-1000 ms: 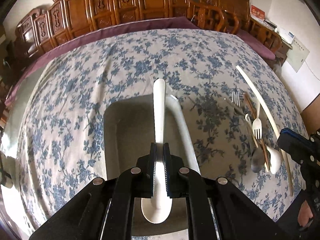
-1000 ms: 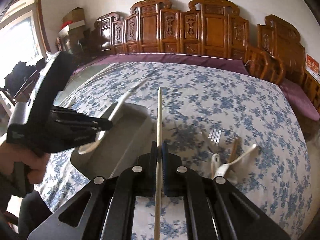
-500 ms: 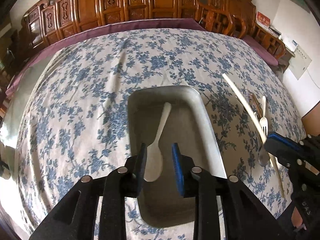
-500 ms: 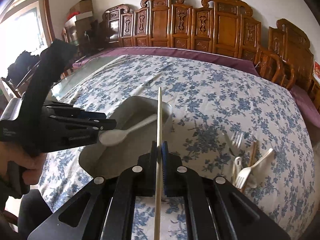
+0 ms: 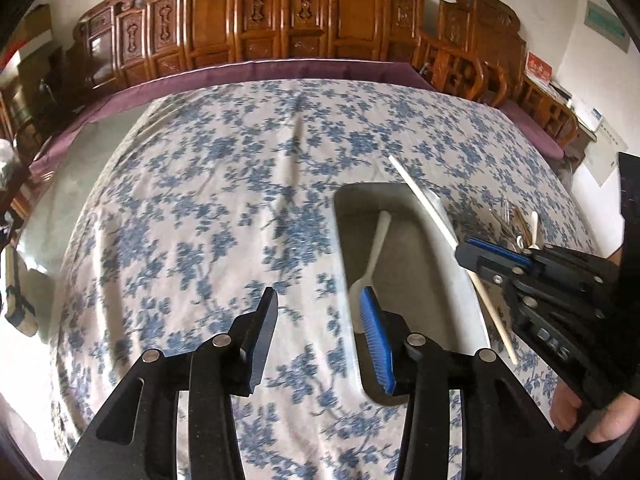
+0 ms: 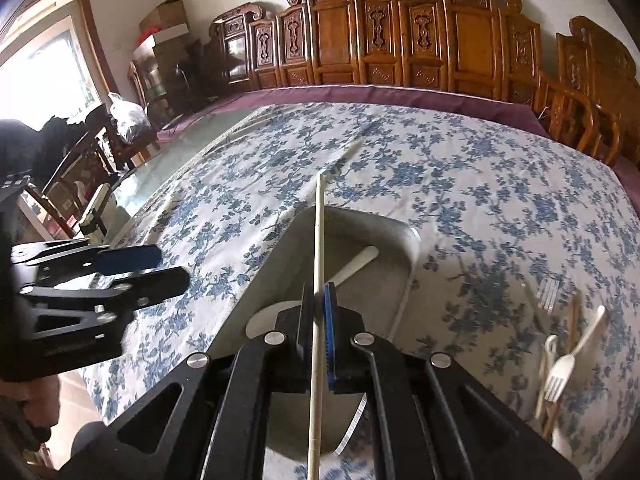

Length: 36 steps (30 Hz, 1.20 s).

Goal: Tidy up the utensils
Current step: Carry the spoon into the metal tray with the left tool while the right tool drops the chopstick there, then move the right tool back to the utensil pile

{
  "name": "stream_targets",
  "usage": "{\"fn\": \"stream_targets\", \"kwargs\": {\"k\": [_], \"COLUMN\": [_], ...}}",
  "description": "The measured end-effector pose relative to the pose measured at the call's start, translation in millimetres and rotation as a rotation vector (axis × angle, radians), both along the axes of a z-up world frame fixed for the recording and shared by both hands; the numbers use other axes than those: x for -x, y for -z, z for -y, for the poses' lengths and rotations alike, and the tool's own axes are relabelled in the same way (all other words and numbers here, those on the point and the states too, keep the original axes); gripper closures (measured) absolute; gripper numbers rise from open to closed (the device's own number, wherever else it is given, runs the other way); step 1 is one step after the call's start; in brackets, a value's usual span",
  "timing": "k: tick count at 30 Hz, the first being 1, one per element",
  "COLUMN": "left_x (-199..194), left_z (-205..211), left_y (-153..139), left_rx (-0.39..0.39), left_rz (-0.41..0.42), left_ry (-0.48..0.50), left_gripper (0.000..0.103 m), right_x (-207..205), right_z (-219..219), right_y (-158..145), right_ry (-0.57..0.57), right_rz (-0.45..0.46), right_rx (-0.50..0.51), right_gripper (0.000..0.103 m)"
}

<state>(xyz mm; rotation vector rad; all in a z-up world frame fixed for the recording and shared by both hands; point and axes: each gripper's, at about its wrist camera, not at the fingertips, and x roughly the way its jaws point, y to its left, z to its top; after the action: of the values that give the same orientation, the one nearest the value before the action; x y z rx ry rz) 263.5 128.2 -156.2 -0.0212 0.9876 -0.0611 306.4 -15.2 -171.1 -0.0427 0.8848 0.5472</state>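
Spoon (image 5: 370,264) now loose in tray (image 5: 404,360)

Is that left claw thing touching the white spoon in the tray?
Apart. In the left wrist view the left gripper stands open over the tablecloth beside the tray; the white spoon lies inside, clear of its fingers.

Left gripper (image 5: 316,336) fingers just opening, empty, right gripper (image 6: 319,320) clamped shut.

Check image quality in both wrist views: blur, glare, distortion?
Left wrist: motion blur smears the tablecloth print; fisheye bows the chairs; dark vignette at the corners. Right wrist: window blown out at left; cloth sharper; forks at right soft; chopstick crisp.
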Motion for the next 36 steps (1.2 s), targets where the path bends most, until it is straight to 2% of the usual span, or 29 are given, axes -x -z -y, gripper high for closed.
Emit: {"fn": "stream_targets", "kwargs": {"k": [9, 11, 16, 19, 23, 30, 31, 33, 36], "left_x": [11, 13, 16, 18, 23, 29, 30, 31, 31], "left_z": [-13, -13, -8, -3, 10, 44, 51, 62, 84], "left_y": [-10, -12, -18, -21, -26, -31, -32, -32, -28], "left_rx": [0.002, -0.005, -0.033, -0.028, -0.022, -0.024, -0.017, 0.005, 0.010], "left_rz": [0.018, 0.029, 0.054, 0.066, 0.088, 0.132, 0.137, 0.152, 0.145], "left_ry": [-0.013, -0.012, -0.019, -0.020, -0.006, 0.043, 0.049, 0.068, 0.098], "left_gripper": [0.059, 0.051, 0.046, 0.039, 0.030, 0.018, 0.011, 0.008, 0.008], "right_x": [-12, -11, -5, 3, 17, 45, 48, 51, 52], "right_z": [-14, -13, -13, -7, 19, 91, 101, 122, 150], "right_y": [18, 21, 23, 15, 1, -20, -22, -25, -28], "right_ry": [0.027, 0.031, 0.004, -0.014, -0.016, 0.034, 0.044, 0.062, 0.096], "right_rz": [-0.011, -0.021, -0.027, -0.003, 0.033, 0.084, 0.090, 0.097, 0.120], "right_rx": [0.025, 0.011, 0.002, -0.007, -0.008, 0.014, 0.019, 0.030, 0.069], "right_gripper": [0.096, 0.096, 0.096, 0.096, 0.096, 0.095, 0.093, 0.082, 0.082]}}
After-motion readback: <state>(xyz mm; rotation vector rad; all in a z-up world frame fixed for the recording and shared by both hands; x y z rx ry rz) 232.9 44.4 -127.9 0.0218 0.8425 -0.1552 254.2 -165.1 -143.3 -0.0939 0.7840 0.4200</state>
